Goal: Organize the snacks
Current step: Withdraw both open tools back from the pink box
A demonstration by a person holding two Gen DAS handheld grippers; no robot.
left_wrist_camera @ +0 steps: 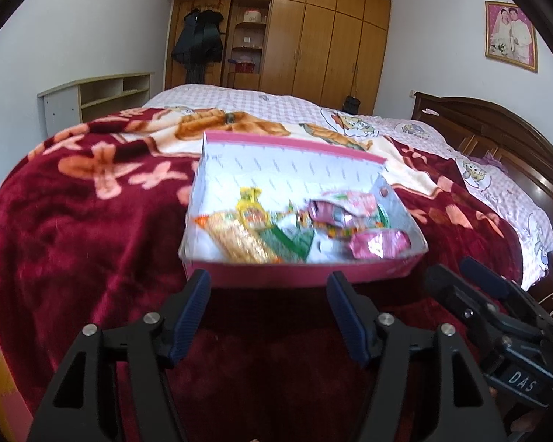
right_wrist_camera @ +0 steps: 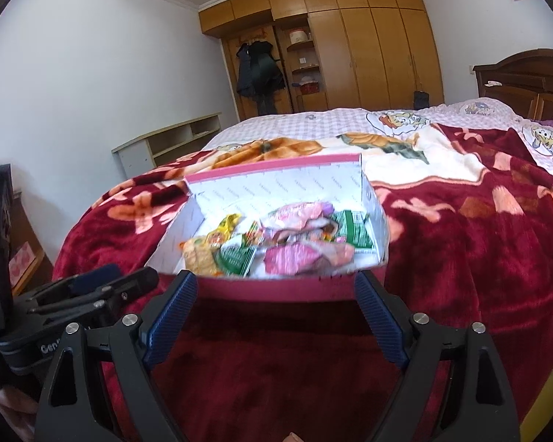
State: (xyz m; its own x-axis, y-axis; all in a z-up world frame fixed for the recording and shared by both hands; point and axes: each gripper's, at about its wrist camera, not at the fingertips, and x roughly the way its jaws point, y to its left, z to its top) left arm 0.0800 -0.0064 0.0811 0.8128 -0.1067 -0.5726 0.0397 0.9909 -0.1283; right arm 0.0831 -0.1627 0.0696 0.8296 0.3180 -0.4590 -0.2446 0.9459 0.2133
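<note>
A pink cardboard box with a white inside and a raised lid sits on the bed, also in the right wrist view. It holds several snack packets: pink ones, green ones and a yellow-orange one. My left gripper is open and empty just before the box's near wall. My right gripper is open and empty, its fingertips at the near wall's two ends. Each gripper shows in the other's view, the right one and the left one.
The box lies on a dark red flowered blanket over a bed with a pink checked sheet. A dark wooden headboard stands at the right. A wooden wardrobe and a low white shelf stand by the far wall.
</note>
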